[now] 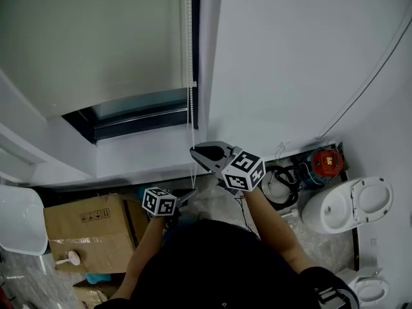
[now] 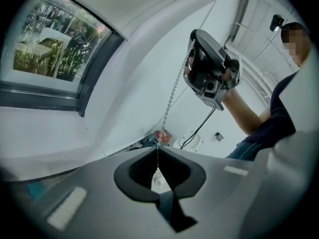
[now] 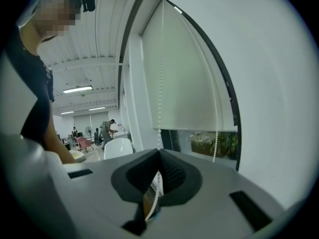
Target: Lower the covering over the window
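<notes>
White wall and window [image 1: 138, 105] rise above both sets of jaws, the roller blind [image 1: 96, 44] covering all but a strip of glass. Right gripper [image 3: 159, 153] and, beneath it, left gripper [image 2: 157, 152] are pinched tight on the bead chain [image 2: 172, 98] running up from between their pads; a steady pull straight down, one clamp always gripping, should serve best. Just right of the right jaws hangs the chain's other strand [image 3: 214, 133], easy to snag; a cardboard box [image 1: 90, 230] and toilet [image 1: 351, 205] sit well below.
</notes>
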`<act>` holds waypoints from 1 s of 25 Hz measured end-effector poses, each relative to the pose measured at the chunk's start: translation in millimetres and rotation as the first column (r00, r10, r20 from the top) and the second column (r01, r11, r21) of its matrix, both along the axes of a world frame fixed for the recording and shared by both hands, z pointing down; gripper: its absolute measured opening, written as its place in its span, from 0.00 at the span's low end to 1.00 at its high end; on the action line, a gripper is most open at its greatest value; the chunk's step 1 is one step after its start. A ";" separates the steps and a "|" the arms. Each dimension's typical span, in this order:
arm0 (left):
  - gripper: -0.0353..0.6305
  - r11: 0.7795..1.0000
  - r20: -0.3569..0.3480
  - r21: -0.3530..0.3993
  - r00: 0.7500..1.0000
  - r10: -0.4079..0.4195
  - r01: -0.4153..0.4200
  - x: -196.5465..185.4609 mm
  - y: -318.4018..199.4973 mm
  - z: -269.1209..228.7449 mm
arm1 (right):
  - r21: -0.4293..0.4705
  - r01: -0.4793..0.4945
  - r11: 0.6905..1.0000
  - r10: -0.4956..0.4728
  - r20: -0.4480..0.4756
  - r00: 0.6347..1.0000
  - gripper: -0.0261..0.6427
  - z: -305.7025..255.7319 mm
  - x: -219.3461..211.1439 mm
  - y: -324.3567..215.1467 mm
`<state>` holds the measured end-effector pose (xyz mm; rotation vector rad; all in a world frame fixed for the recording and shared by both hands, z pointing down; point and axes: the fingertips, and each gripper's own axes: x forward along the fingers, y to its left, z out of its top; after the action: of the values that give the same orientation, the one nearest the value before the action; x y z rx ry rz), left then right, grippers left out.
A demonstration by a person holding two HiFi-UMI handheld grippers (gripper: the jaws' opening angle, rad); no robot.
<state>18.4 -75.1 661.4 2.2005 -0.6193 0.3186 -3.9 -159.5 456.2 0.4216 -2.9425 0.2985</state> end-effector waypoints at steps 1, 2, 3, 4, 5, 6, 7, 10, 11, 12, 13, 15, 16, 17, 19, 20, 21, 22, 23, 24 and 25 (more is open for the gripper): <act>0.08 1.000 -0.001 0.003 1.000 -0.004 0.004 -1.4 -0.4 0.0 | -0.002 -0.004 1.000 0.004 -0.011 1.000 0.06 3.9 -0.5 -2.1; 0.08 1.000 -0.002 0.007 1.000 -0.006 0.006 -1.9 -1.1 -0.3 | -0.007 -0.007 1.000 0.007 -0.037 0.999 0.06 11.6 -0.5 -3.7; 0.08 1.000 -0.005 0.012 1.000 -0.007 0.007 -1.9 -2.0 -1.1 | -0.013 -0.008 1.000 0.007 -0.074 0.997 0.06 23.0 -0.1 -4.5; 0.08 1.000 -0.008 0.017 1.000 -0.007 0.007 -1.9 -2.9 -2.3 | -0.024 -0.009 1.000 0.006 -0.110 0.994 0.06 36.2 0.4 -3.9; 0.08 1.000 -0.011 0.021 1.000 -0.006 0.007 -2.0 -3.1 -3.5 | -0.041 -0.010 0.999 0.005 -0.131 0.991 0.06 48.0 1.1 -1.6; 0.08 1.000 -0.012 0.024 1.000 -0.005 0.005 -2.2 -2.5 -4.4 | -0.061 -0.014 0.998 0.006 -0.132 0.991 0.06 56.0 1.9 1.5; 0.08 1.000 -0.012 0.027 1.000 -0.003 0.003 -2.7 -2.1 -5.2 | -0.079 -0.020 0.997 0.010 -0.120 0.993 0.06 59.6 2.2 4.1; 0.08 0.999 -0.017 0.036 1.000 -0.010 0.010 -9.8 -5.7 -6.7 | -0.088 -0.025 0.996 0.016 -0.098 0.995 0.06 59.8 -5.0 2.0; 0.10 0.999 -0.018 0.038 1.000 -0.020 0.020 -13.6 -7.5 -7.5 | -0.086 -0.024 0.996 0.015 -0.104 0.995 0.06 61.3 -7.9 -0.7; 0.14 0.999 -0.018 0.040 0.999 -0.033 0.033 -18.2 -9.2 -9.2 | -0.086 -0.024 0.996 0.014 -0.118 0.993 0.06 65.1 -9.8 -3.4; 0.19 0.998 -0.019 0.044 0.999 -0.049 0.050 -24.0 -11.3 -12.1 | -0.088 -0.024 0.996 0.011 -0.144 0.989 0.06 72.3 -10.8 -5.3; 0.26 0.994 -0.020 0.064 0.996 -0.091 0.092 -40.5 -18.5 -23.0 | -0.094 -0.023 0.995 0.002 -0.220 0.975 0.06 93.9 -12.1 -5.8; 0.28 0.990 -0.021 0.084 0.993 -0.115 0.116 -50.8 -24.0 -31.7 | -0.101 -0.031 0.994 0.006 -0.238 0.971 0.06 102.9 -12.5 -5.4; 0.28 0.984 -0.022 0.112 0.990 -0.140 0.141 -62.0 -31.0 -43.0 | -0.115 -0.050 0.992 0.022 -0.232 0.972 0.06 107.8 -13.0 -6.5; 0.28 0.960 -0.027 0.198 0.980 -0.195 0.197 -85.5 -49.8 -74.2 | -0.135 -0.101 0.986 0.073 -0.203 0.977 0.06 109.8 -14.7 -12.7; 0.28 0.941 -0.030 0.254 0.974 -0.224 0.224 -96.5 -59.7 -93.8 | -0.129 -0.122 0.984 0.095 -0.203 0.975 0.06 109.4 -16.0 -15.9; 0.28 0.916 -0.030 0.316 0.967 -0.251 0.248 -106.4 -68.7 -114.9 | -0.116 -0.141 0.983 0.114 -0.213 0.970 0.06 109.0 -17.1 -18.8; 0.25 0.885 -0.028 0.383 0.961 -0.274 0.264 -114.8 -76.4 -136.5 | -0.098 -0.161 0.982 0.135 -0.229 0.964 0.06 108.5 -17.7 -21.8; 0.20 0.852 -0.024 0.447 0.955 -0.294 0.274 -121.4 -83.4 -157.5 | -0.078 -0.185 0.980 0.161 -0.246 0.956 0.06 107.6 -17.1 -25.5; 0.15 0.816 -0.018 0.505 0.949 -0.314 0.280 -126.3 -90.1 -177.1 | -0.056 -0.215 0.975 0.194 -0.259 0.946 0.06 105.5 -15.0 -30.1; 0.09 0.782 -0.012 0.555 0.943 -0.333 0.283 -129.4 -96.7 -194.6 | -0.035 -0.253 0.967 0.236 -0.263 0.936 0.06 101.4 -11.1 -35.9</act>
<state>-110.9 -171.9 466.8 2.5765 -1.2336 0.0590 -15.0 -195.4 557.5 0.7587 -2.6197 0.3441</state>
